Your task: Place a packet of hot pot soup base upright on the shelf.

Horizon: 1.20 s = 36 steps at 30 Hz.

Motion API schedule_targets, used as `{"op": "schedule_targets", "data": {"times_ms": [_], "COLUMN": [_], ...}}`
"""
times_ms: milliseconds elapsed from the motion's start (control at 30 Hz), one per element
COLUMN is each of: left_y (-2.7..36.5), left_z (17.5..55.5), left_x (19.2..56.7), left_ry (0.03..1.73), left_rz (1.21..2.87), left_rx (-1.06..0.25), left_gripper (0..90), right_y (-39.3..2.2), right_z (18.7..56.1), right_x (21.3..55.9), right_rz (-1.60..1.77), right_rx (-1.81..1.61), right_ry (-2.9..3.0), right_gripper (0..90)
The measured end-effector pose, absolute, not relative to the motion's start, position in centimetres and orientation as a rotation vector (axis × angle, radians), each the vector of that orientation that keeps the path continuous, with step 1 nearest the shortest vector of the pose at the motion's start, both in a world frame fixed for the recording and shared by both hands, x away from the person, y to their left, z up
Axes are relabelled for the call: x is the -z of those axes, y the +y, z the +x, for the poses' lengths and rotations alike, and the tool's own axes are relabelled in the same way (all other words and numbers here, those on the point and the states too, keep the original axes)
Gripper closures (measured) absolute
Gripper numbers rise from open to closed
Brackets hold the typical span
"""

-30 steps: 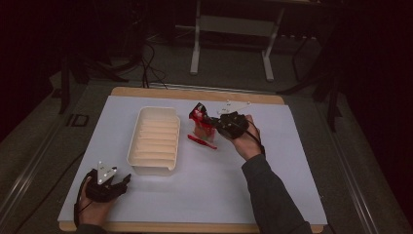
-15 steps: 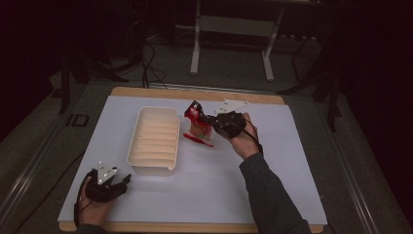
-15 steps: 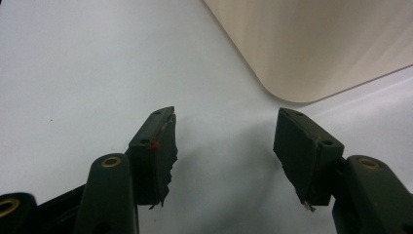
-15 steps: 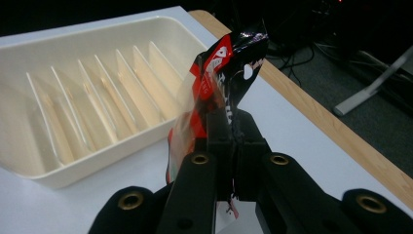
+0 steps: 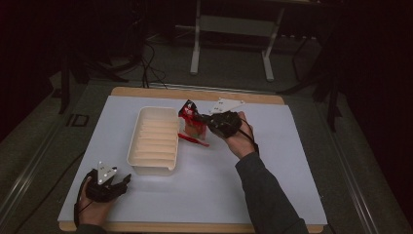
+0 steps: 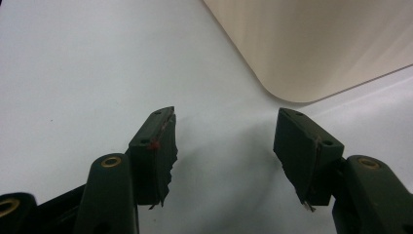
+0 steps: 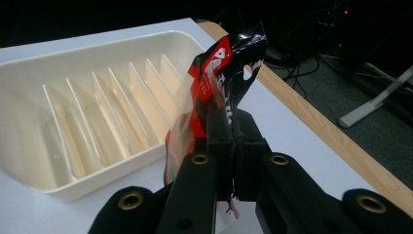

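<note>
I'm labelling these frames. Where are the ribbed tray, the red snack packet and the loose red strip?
ribbed tray (image 5: 155, 139): high view, a middle rib.
red snack packet (image 7: 207, 73): right gripper view, its red panel.
loose red strip (image 5: 193, 140): high view, its middle.

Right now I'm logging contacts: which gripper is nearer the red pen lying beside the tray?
Right. The right gripper hangs just above the red pen; the left gripper sits beyond the tray.

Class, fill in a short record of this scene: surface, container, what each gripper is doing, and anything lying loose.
surface: white mat on a wooden table
container: cream ribbed tray
right gripper: shut on a red and black packet, held up beside the tray
left gripper: open, low over the mat near the tray's corner
loose: red strip on the mat by the tray
</note>
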<state>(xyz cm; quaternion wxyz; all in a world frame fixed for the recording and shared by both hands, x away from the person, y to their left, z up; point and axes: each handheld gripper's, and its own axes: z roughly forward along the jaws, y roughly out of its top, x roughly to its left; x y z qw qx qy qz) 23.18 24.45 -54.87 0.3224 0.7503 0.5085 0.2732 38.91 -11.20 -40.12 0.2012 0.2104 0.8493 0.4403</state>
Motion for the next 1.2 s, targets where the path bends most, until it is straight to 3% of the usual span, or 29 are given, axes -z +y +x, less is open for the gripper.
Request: {"op": "schedule_targets", "data": {"times_ms": [1200], "left_y": [24.5], "left_z": [23.2], "left_x": [54.9], "left_ry": [1.333], "left_rz": [1.971], "left_rx": [-0.72], "left_gripper": [41.1], "right_y": [-7.6], "right_z": [39.6], "right_x": [40.3], "right_rz": [0.505], "right_rx": [-1.27], "right_ry": [2.398], "right_gripper": [88.2]}}
